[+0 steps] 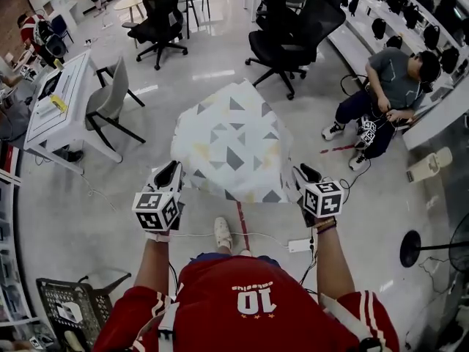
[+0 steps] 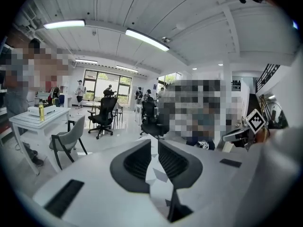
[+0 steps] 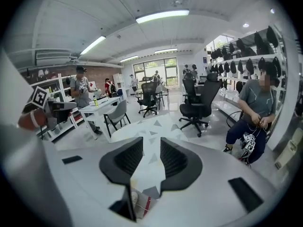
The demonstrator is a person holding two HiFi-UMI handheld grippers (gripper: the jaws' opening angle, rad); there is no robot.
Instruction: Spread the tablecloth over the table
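1. One tablecloth [image 1: 231, 141], white with grey triangles, hangs spread in the air ahead of the person. Its near edge is stretched between both tongs. The counter it must cover is not visible and may be hidden beneath it.
2. The left tongs [image 1: 170, 173] are clamped on the near left corner, and the right tongs [image 1: 302, 174] on the near right corner. Each gripper view shows cloth pinched between the jaws.
3. Handling: the cloth is judged light, soft and limp, so it is likely to billow and sag. Grip at the corners and keep the near edge taut. The far edge hangs free.
4. Clearance: a grey chair [image 1: 110, 97] and a white side counter [image 1: 62, 94] stand to the left. Black office chairs [image 1: 293, 31] stand far, and a seated person [image 1: 388, 94] is to the right. All are well apart from the cloth.
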